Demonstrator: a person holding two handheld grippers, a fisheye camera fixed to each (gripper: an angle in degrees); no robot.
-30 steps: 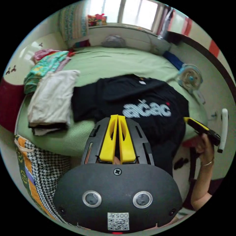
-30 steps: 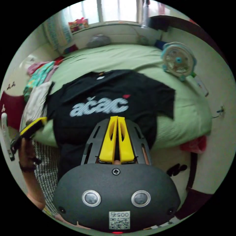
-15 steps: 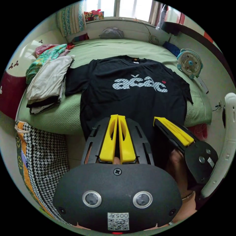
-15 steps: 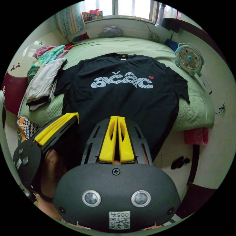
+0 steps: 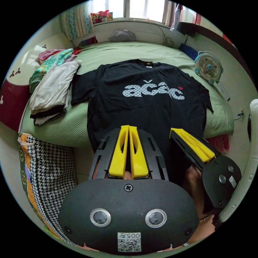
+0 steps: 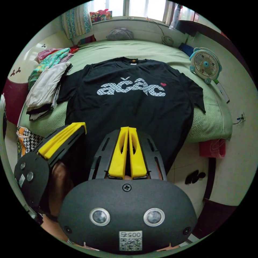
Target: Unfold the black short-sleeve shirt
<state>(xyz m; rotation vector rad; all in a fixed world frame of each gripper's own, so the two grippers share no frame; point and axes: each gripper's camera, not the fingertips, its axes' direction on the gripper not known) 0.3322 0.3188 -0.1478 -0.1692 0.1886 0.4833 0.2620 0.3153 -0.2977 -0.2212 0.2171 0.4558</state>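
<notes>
Shirt [image 5: 150,107] lying flat on bed [image 5: 121,53], hem overhanging edge; weight possibly dragging it off. Left gripper [image 5: 128,129] & right gripper [image 6: 128,130] both closed, whether pinching hem: can't tell.

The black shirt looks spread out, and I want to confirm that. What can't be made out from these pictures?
- Left gripper view: the black shirt's lower hem hides behind the left tongs and right tongs.
- Right gripper view: the hem hangs over the bed edge behind both tongs.
- Whether either pair of tongs pinches fabric: the dark shirt behind them hides it.
</notes>
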